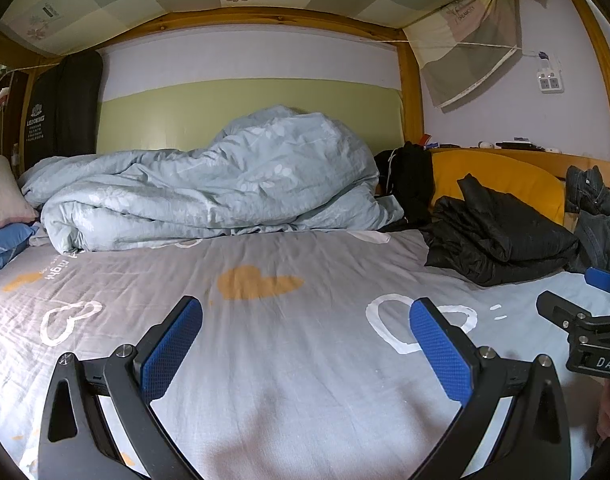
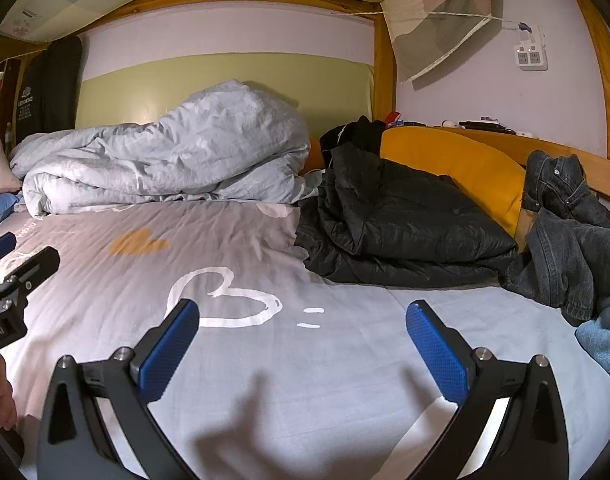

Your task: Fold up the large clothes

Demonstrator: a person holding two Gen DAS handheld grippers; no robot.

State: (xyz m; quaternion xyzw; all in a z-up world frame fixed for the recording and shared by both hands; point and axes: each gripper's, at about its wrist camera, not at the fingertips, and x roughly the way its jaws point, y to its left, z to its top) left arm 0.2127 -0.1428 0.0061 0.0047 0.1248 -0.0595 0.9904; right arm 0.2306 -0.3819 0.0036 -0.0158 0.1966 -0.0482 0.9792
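Hanging bag [image 1: 61,108] reads "LEDOKING"; right gripper [image 1: 597,312] body "DAS".

— Where do we sit? 
— Low over the grey bedsheet [image 1: 305,264], both of us facing the crumpled duvet [image 1: 209,184] at frame centre.

— What do we share? 
— The black jacket [image 2: 405,224]: far right in our left view, centre-right in our right one.

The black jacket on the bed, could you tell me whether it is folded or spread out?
Neither: the black jacket lies bunched in a rumpled heap against the yellow cushion.
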